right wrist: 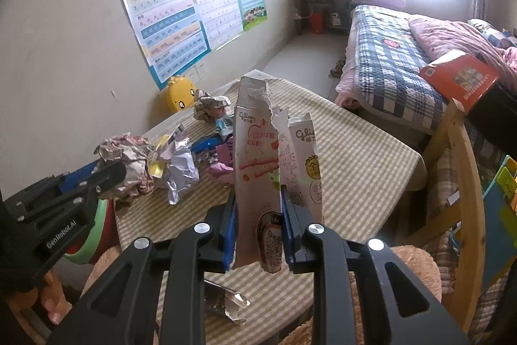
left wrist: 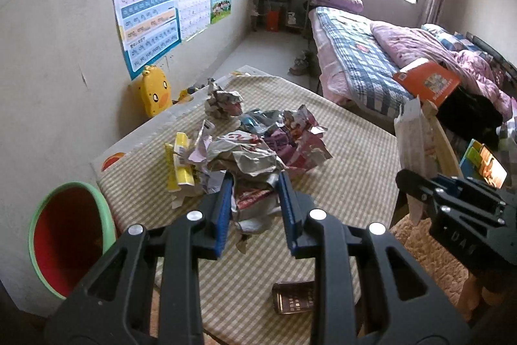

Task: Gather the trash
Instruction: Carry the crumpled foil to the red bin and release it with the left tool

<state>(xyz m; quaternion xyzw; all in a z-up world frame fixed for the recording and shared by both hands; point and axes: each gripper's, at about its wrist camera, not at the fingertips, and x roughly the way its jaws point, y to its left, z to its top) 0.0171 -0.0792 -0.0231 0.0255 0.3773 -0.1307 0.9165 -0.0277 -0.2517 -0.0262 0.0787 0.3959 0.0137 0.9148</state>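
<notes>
The bases of both tongs are cut off by the lower edges of the views, and only a little of a hand is seen below each tool. In the left wrist view the right tongs [left wrist: 410, 199] are seen side-on at the right edge, so their grip is read from the right wrist view instead. The lower part of the green-rimmed red bin [left wrist: 69, 235] is cut off at the left, beside the worktop [left wrist: 339, 183]. A dark, shiny wrapper [left wrist: 292, 296] lying flat on the checked cloth near the front edge is partly covered by the tool's arm; its print cannot be made out.

The left tongs [left wrist: 253, 199] are closed on a crumpled wrapper [left wrist: 252, 199], greyish paper with a red and white printed patch, pinched between the blue pads. Whether it is clear of the cloth cannot be told; its upper folds run into the trash pile [left wrist: 252, 144] behind, so its outline is hard to separate. The pile lies in the middle of the worktop: a yellow packet [left wrist: 181, 164], silver foil, pink and purple torn packaging, and a separate crumpled ball [left wrist: 223, 104] farther back.

The right tongs [right wrist: 258, 228] are closed on a torn snack box [right wrist: 258, 157], held upright above the near part of the worktop. It is white and flattened, with a ragged top edge, pink biscuit-stick artwork and a code patch near its bottom.
</notes>
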